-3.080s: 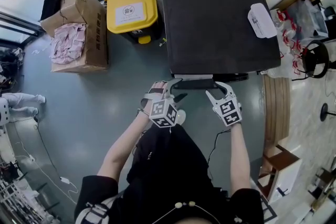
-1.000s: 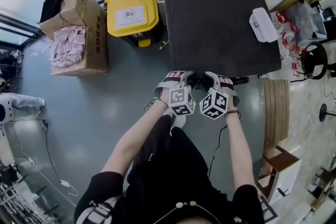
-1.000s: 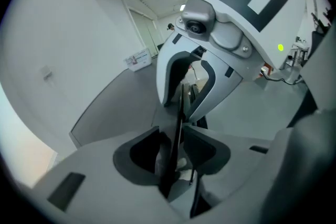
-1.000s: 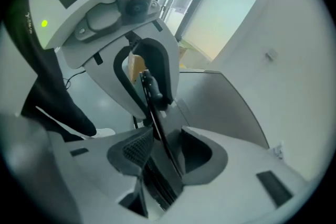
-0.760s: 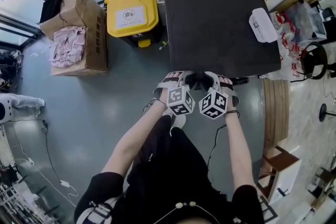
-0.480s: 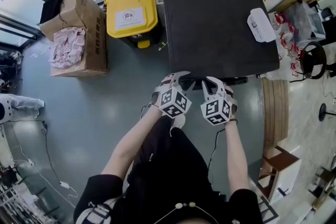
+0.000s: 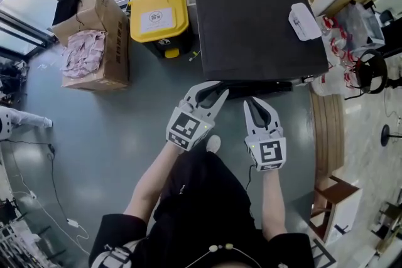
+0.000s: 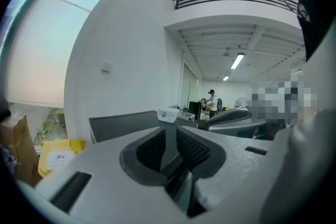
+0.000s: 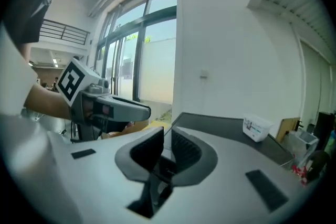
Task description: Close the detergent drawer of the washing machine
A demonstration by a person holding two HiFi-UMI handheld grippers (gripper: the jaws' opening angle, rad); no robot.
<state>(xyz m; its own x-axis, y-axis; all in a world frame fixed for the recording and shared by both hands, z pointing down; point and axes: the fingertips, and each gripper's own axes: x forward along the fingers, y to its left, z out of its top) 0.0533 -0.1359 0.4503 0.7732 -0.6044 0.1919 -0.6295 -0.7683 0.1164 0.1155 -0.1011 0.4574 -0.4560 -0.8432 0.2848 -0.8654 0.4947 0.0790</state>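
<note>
The washing machine shows from above as a dark flat top; no drawer sticks out past its front edge. My left gripper hovers in front of that edge at the left, apart from the machine. My right gripper hangs beside it, a little nearer to me. Both pairs of jaws are closing, with a narrow gap and nothing between the pads. In the left gripper view the left gripper looks level across the machine top. The right gripper does the same across the dark top.
A white container lies on the machine's far right corner. A yellow bin and a cardboard box of pink cloth stand to the machine's left. A wooden bench and bags are on the right.
Both grippers came away from the machine's front edge, rose toward my head and rolled upright. Their jaws narrowed. The pale drawer front that stuck out three seconds ago no longer shows.
</note>
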